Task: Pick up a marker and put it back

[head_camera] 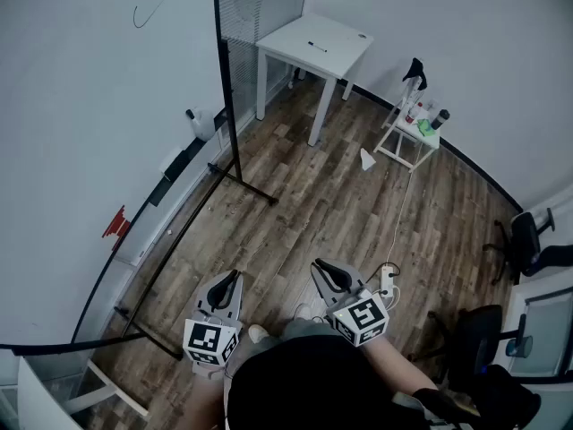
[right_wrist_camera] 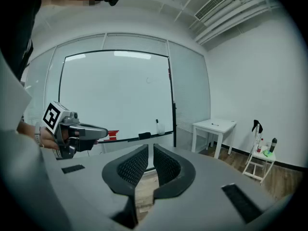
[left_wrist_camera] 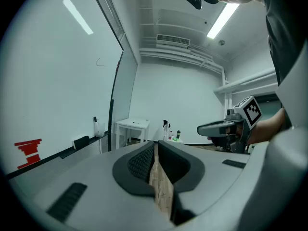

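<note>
A black marker [head_camera: 317, 47] lies on the small white table [head_camera: 345, 56] at the far end of the room, and it also shows in the right gripper view as a dark marker [right_wrist_camera: 214, 124]. Both grippers are held low in front of the person, well short of the table. My left gripper [head_camera: 226, 285] is shut with nothing between its pads, as the left gripper view [left_wrist_camera: 156, 146] confirms. My right gripper [head_camera: 328, 270] is beside it, its jaws drawn together and empty [right_wrist_camera: 150, 150]. A large whiteboard [head_camera: 81, 106] stands along the left.
The whiteboard's tray holds a black eraser [head_camera: 175, 176], a spray bottle [head_camera: 199, 122] and a red thing [head_camera: 116, 224]. Its stand's black legs [head_camera: 246, 186] reach onto the wood floor. A small white rack with bottles [head_camera: 414, 131] stands right of the table. Office chairs [head_camera: 524, 240] and a power strip [head_camera: 388, 280] are on the right.
</note>
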`<control>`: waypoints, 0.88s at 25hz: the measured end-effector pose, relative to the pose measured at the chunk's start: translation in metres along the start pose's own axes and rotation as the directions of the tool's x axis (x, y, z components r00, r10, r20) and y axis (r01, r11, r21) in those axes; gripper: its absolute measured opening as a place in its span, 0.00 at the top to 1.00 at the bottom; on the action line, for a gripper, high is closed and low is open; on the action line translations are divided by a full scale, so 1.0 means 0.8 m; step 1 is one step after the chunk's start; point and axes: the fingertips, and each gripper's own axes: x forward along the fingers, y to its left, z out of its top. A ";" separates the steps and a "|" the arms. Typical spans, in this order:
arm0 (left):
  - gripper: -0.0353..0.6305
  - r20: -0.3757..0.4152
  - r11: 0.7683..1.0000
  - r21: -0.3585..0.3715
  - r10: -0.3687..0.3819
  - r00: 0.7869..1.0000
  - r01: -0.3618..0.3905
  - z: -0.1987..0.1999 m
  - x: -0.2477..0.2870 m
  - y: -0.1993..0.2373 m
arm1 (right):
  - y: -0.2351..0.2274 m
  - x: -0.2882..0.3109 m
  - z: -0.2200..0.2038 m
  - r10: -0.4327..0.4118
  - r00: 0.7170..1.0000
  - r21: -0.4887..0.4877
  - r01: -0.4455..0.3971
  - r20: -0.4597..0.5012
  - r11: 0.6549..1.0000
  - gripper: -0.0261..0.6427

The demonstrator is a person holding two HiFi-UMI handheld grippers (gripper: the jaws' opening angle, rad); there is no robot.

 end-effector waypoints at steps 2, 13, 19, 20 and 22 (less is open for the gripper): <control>0.91 -0.003 1.000 0.007 -0.001 1.000 0.001 0.002 0.013 -0.006 | -0.014 -0.002 -0.002 -0.010 1.000 0.012 0.010 0.005 1.000 0.87; 0.90 -0.013 0.999 0.029 0.032 0.999 -0.031 0.023 0.099 -0.031 | -0.096 -0.010 -0.003 0.013 0.999 0.036 -0.015 0.047 0.999 0.92; 0.84 -0.028 0.997 0.008 0.082 0.996 -0.082 0.037 0.157 -0.035 | -0.154 -0.008 -0.004 0.048 0.996 0.053 -0.052 0.078 0.997 0.92; 0.82 -0.034 0.996 0.013 0.093 0.995 -0.092 0.039 0.166 -0.034 | -0.164 -0.006 -0.006 0.051 0.995 0.062 -0.056 0.080 0.997 0.92; 0.81 -0.042 0.994 0.026 0.110 0.993 -0.109 0.044 0.184 -0.031 | -0.183 -0.001 -0.008 0.053 0.995 0.079 -0.060 0.086 0.995 0.92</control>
